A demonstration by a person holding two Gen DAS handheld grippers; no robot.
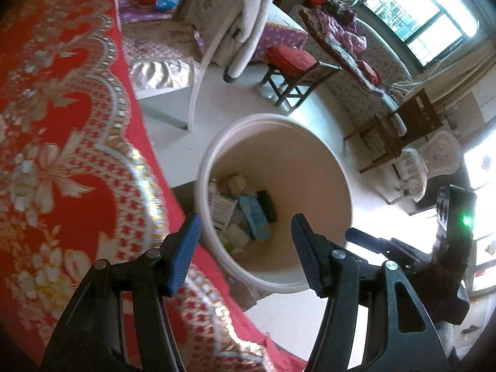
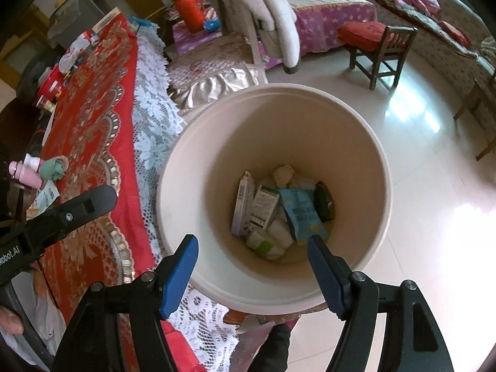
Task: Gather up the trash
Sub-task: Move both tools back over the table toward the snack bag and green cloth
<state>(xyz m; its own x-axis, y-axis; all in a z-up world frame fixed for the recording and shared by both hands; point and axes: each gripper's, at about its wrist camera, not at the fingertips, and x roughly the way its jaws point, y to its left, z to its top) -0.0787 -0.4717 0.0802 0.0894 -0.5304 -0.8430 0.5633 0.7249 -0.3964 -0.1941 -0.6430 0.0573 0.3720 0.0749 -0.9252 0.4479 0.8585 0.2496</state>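
Both the left gripper (image 1: 241, 245) and right gripper (image 2: 252, 266) hang spread and empty over the cream bin (image 2: 173, 167), where cartons and wrappers (image 2: 279, 214) already lie (a fair haul), though scraps (image 2: 43, 200) remain on the red tablecloth (image 2: 90, 130).

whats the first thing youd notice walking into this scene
A big cream bin stands on the pale tiled floor, right under the open, empty right gripper; a blue packet and other wrappers lie at its bottom. To its left, a vivid red and gold tablecloth with a white lace edge covers a table.
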